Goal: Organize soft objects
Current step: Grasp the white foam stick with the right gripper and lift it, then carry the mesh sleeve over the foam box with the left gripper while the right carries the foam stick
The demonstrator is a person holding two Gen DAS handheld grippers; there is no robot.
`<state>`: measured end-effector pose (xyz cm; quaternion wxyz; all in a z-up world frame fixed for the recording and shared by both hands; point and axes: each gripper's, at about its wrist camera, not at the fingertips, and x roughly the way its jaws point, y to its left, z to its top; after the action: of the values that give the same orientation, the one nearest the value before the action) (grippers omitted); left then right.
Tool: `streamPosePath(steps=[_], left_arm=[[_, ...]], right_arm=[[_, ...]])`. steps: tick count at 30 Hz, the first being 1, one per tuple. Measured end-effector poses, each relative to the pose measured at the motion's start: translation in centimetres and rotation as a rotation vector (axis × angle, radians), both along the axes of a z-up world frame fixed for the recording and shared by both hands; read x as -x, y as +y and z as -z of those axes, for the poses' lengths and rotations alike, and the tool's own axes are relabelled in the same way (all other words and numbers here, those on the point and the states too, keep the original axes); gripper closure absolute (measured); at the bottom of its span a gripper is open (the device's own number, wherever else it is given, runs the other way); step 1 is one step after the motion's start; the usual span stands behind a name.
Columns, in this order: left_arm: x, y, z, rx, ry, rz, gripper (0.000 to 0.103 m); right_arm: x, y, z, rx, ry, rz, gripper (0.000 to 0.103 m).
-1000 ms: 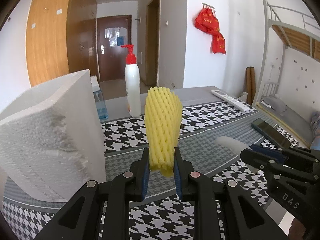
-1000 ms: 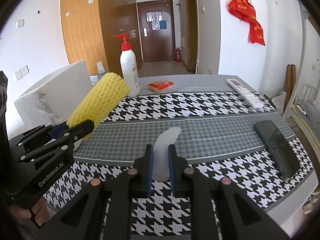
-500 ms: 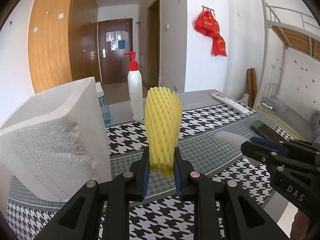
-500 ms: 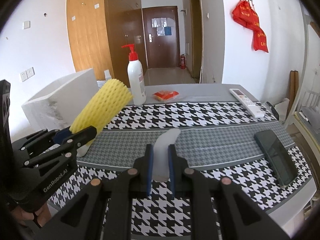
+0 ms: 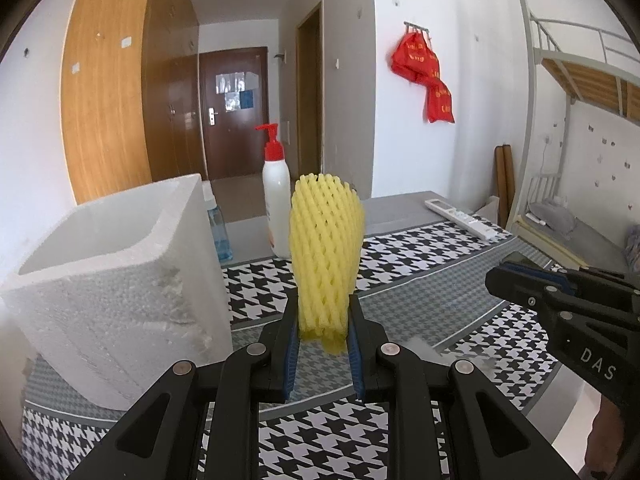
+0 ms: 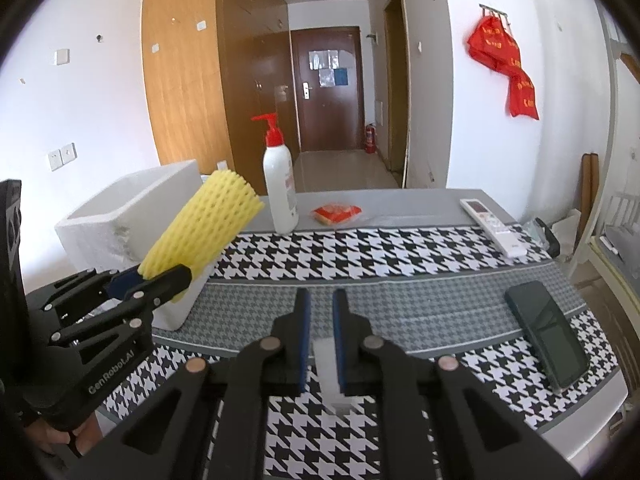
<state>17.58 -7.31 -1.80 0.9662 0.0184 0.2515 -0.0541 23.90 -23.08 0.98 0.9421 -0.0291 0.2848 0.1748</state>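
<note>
Left tongs (image 5: 322, 334) clenched on the lower end of the yellow foam mesh fruit sleeve (image 5: 326, 256); the sleeve stands upright between the blue pads, same grip as 0.5 s and 1.0 s ago. Landmark: white polystyrene foam box (image 5: 116, 280), open top, standing on the bench (image 5: 404, 280) with its black-and-white houndstooth cloth. In the left wrist view the sleeve sits just right of the box, and more of the box's open mouth shows than before, so this view looks from higher up.

Right tongs (image 6: 320, 336): changed. At 1.0 s and 0.5 s ago they pinched the thin white foam strip (image 6: 330, 368) upright, its tip curving above the pads. Now the pads stand parted with a clear gap, and the strip is low between them, blurred, against the right pad; whether it touches the bench I cannot tell. Grip released. In the left wrist view a pale blur shows low, right of the box, near the left tongs.

Other items beyond and right of the box: white pump bottle with red dispenser (image 6: 280, 196), blue-tinted clear bottle (image 5: 218, 232) just behind the box, orange-red packet (image 6: 336, 214), white remote control (image 6: 494, 226), dark smartphone (image 6: 546, 338) farthest right. Positions unchanged.
</note>
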Motion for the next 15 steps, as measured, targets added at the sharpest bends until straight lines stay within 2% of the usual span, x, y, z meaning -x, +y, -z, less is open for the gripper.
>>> streamPosePath(steps=[3,8,15], left_arm=[[0.2,0.5,-0.1,0.000,-0.004,-0.013,0.080],[0.5,1.1,-0.2,0.005,-0.009,-0.016,0.080],[0.4,1.0,-0.1,0.008,-0.007,-0.016,0.080]], right_arm=[[-0.3,-0.2,0.8,0.015,0.036,0.009,0.089],[-0.3,0.5,2.8,0.029,0.117,-0.060,0.089],[-0.3,0.4,5.1,0.099,0.177,-0.063,0.089]])
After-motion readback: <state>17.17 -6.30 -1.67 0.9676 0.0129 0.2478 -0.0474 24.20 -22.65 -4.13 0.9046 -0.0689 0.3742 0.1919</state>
